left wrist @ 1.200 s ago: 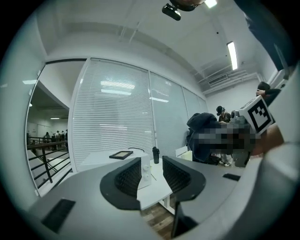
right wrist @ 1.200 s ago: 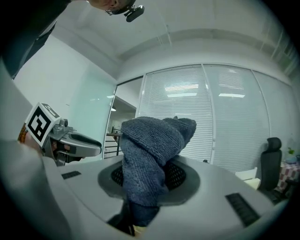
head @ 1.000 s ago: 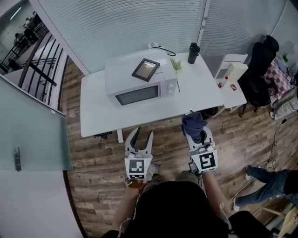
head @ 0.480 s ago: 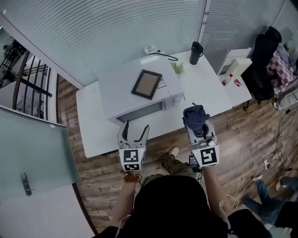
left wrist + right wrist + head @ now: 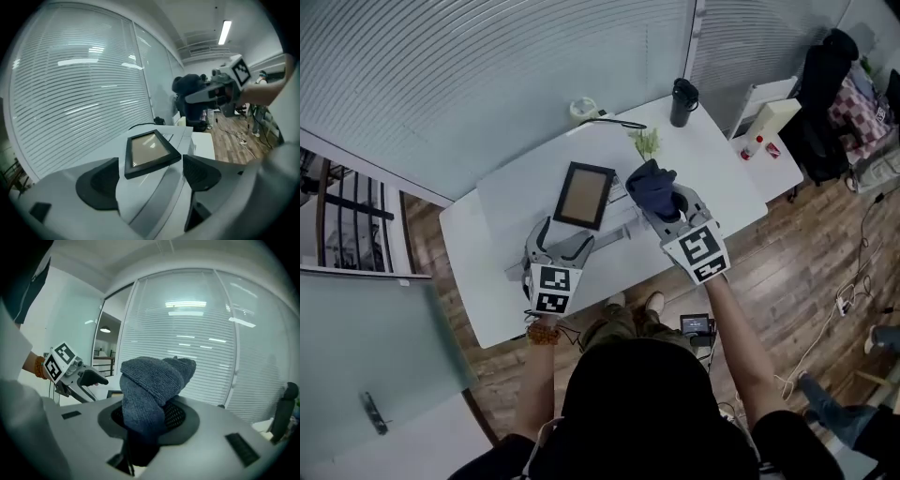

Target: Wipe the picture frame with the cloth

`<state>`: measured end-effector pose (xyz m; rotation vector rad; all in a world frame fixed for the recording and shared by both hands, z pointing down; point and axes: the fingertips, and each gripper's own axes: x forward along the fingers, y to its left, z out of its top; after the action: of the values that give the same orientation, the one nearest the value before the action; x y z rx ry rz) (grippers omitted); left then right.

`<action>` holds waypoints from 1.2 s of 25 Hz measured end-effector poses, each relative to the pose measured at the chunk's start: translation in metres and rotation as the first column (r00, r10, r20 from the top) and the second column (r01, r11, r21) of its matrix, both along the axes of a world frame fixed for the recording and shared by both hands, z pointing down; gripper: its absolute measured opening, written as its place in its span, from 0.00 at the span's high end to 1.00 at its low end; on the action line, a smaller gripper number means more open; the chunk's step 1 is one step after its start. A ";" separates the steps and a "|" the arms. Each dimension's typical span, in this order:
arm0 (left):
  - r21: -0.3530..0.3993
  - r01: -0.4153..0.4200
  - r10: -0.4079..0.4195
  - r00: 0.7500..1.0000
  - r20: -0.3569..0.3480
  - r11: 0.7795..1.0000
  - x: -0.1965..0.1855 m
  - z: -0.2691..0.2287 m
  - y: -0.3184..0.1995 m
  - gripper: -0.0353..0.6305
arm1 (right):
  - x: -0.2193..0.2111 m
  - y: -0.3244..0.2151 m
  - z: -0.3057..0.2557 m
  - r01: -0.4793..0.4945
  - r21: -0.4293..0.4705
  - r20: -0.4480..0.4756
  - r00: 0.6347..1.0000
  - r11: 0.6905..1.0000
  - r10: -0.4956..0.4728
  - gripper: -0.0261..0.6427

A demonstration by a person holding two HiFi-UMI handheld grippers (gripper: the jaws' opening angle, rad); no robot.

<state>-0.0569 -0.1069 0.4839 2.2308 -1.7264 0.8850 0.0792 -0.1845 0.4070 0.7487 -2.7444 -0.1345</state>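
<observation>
1. Picture frame (image 5: 582, 195): flat atop microwave (image 5: 609, 234), just ahead of left gripper (image 5: 562, 236). Jaws just opened wide, empty.
2. Right gripper (image 5: 670, 204): clenched on soft blue cloth (image 5: 649, 183).
3. Likely light, rigid, glass-fronted; steady by an edge.

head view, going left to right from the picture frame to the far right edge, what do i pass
picture frame → cloth → black tumbler → red-capped bottle → black chair
</observation>
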 end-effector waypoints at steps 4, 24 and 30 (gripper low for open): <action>-0.052 -0.177 0.181 0.981 0.075 0.983 -0.005 0.000 -0.009 0.32 | -0.051 -0.037 0.032 0.071 -0.134 -0.208 0.973 0.988 -0.098 0.81; -0.114 -0.600 0.604 0.797 0.005 0.792 -0.005 0.013 -0.015 0.57 | -0.093 -0.050 0.080 0.141 -0.368 -0.335 0.902 0.919 -0.273 0.60; -0.128 -0.590 0.601 0.795 0.079 0.797 -0.011 0.015 -0.019 0.67 | -0.096 -0.033 0.041 0.267 -0.358 -0.231 0.903 0.895 -0.362 0.56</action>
<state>-0.0682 -0.1257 0.4992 2.7468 -0.9592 1.2053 -0.0165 -0.2174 0.4480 0.1679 -2.4906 0.1215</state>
